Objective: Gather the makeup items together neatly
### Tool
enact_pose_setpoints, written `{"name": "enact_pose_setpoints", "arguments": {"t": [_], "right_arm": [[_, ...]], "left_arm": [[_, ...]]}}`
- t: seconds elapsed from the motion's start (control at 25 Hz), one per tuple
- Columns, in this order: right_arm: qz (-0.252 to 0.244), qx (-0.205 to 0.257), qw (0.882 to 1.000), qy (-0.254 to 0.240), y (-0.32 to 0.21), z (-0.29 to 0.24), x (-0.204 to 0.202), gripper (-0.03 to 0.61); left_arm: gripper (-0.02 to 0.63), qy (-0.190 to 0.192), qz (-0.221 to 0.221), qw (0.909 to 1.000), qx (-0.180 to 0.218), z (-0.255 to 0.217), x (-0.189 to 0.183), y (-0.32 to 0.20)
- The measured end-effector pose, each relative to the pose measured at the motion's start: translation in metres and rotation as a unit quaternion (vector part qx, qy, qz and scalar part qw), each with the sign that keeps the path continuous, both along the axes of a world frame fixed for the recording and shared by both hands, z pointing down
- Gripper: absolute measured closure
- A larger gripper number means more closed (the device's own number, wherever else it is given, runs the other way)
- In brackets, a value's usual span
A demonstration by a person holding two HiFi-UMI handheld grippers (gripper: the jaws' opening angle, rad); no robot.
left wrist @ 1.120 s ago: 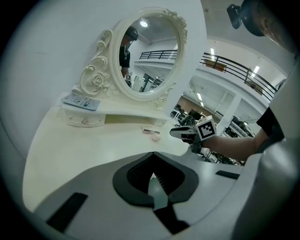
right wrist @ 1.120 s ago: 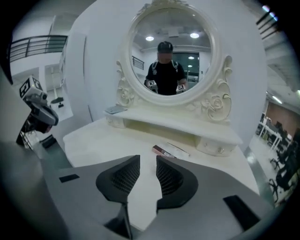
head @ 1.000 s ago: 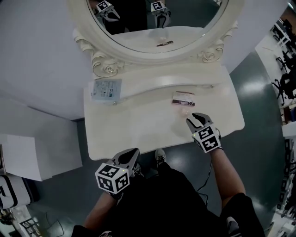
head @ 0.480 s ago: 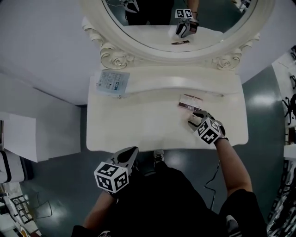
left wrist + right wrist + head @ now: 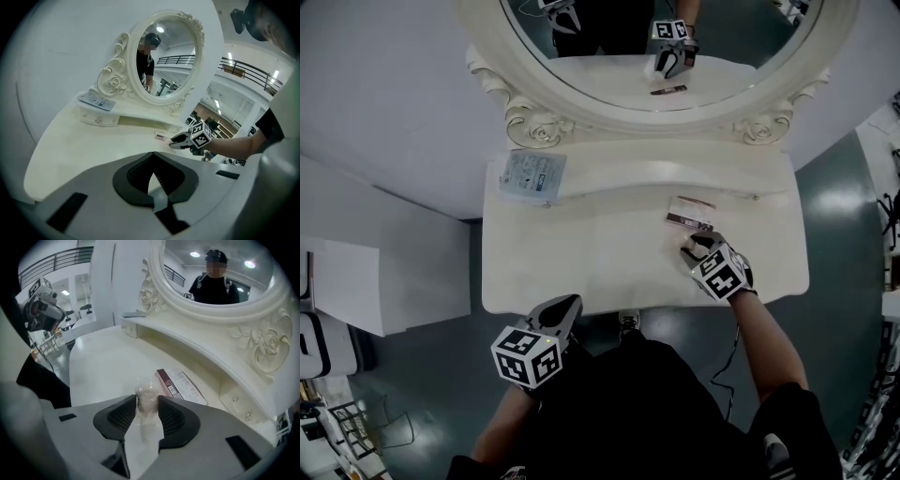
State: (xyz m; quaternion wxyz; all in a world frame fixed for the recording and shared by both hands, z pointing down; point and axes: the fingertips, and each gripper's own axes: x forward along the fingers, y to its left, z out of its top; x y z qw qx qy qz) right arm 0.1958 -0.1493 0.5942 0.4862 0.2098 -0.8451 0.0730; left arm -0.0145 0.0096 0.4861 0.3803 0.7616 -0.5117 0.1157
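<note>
A small clear tube (image 5: 148, 394) stands between the pads of my right gripper (image 5: 148, 412), whose jaws are closing and touch it on both sides. In the head view that gripper (image 5: 689, 247) is low over the right part of the cream dressing table (image 5: 581, 253). Just beyond it lies a flat maroon-and-white makeup box (image 5: 691, 215), also seen in the right gripper view (image 5: 180, 384). A pale blue sachet (image 5: 532, 174) rests on the raised shelf at the far left. My left gripper (image 5: 562, 307) is shut and empty, held off the table's front edge.
An oval mirror (image 5: 675, 47) in a carved cream frame rises behind the shelf, with small drawers (image 5: 98, 119) under it. White cabinets (image 5: 356, 300) stand to the left on the dark floor. The person's legs are below the table's front edge.
The right gripper has moved forward and slightly left toward the maroon box and now has the clear tube between its jaws. The view has shifted. The left gripper has stayed in place.
</note>
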Motion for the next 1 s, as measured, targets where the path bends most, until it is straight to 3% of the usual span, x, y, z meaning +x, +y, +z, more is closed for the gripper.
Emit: {"name": "enact_pose_setpoints", "arguments": {"t": [0.16, 0.28, 0.4, 0.6, 1.0], "right_arm": [[0.112, -0.037, 0.990, -0.075, 0.015, -0.012, -0.025, 0.417], [0.193, -0.078, 0.968, -0.141, 0.035, -0.018, -0.058, 0.422], [0.241, -0.090, 0.950, -0.175, 0.046, -0.022, -0.095, 0.425], [0.269, -0.082, 0.944, -0.170, 0.058, -0.017, -0.150, 0.426], [0.300, -0.044, 0.949, -0.083, 0.062, 0.002, -0.215, 0.426]], "left_arm": [[0.604, -0.002, 0.027, 0.9996, 0.000, 0.000, -0.008, -0.007], [0.604, -0.001, 0.053, 0.9986, 0.000, -0.001, -0.020, -0.009], [0.604, 0.000, 0.078, 0.9970, 0.001, -0.002, -0.033, -0.011], [0.604, 0.007, 0.116, 0.9933, -0.001, 0.002, -0.057, -0.008], [0.604, 0.024, 0.152, 0.9881, -0.003, 0.010, -0.113, 0.003]]}}
